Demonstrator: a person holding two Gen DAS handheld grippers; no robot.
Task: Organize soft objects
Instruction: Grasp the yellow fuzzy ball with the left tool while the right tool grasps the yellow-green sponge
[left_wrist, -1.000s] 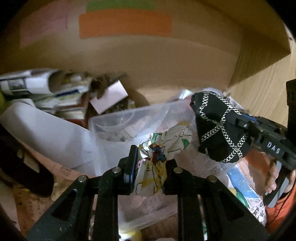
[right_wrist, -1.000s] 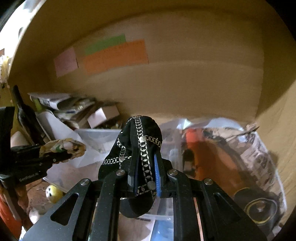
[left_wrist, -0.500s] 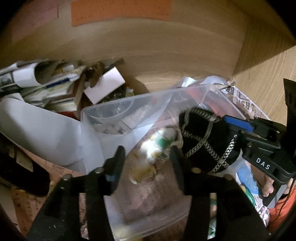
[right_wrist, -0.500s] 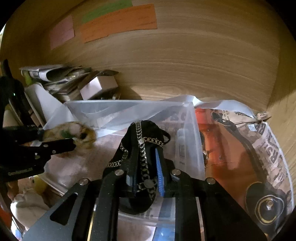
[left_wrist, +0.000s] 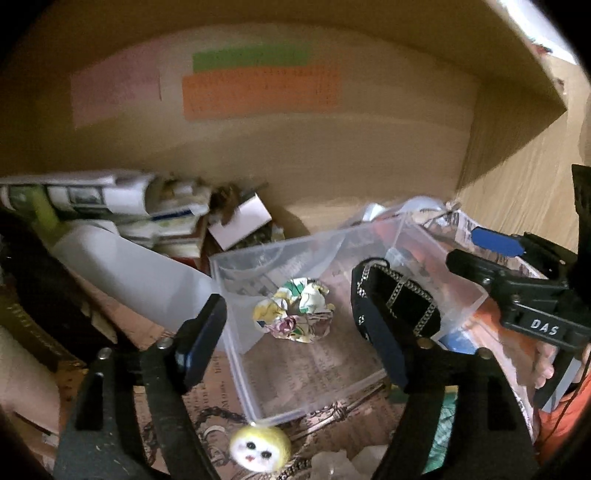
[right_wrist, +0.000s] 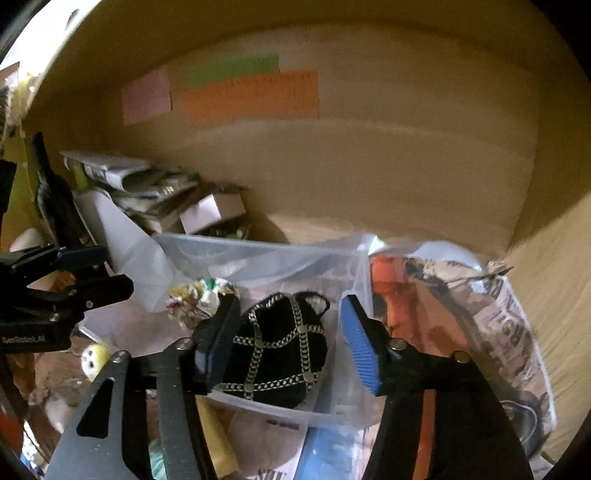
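A floral fabric scrunchie (left_wrist: 295, 315) lies loose on the floor of a clear plastic box (left_wrist: 236, 350). A black scrunchie with silver chain (left_wrist: 402, 302) rests beside it to the right in the same box. My left gripper (left_wrist: 290, 306) hovers over the box, its jaws opening, nothing pressed between the pads. In the right wrist view my right gripper (right_wrist: 288, 306) is also opening. The black scrunchie (right_wrist: 280, 350) sits below its spread fingers, free of the pads. The floral scrunchie (right_wrist: 199, 295) and the left gripper (right_wrist: 114, 271) show at the left.
A yellow plush ball with a face (left_wrist: 260, 448) lies in front of the box. Rolled papers (left_wrist: 110, 199) and a small white carton (left_wrist: 242, 221) pile up at the back left. A plastic-wrapped newspaper bundle (right_wrist: 461, 314) fills the right. Wooden walls close the back and the right.
Both grippers lowered their scrunchies into the clear box and let go. Both pairs of jaws spread apart and drew back a little; the scrunchies now lie in the box.
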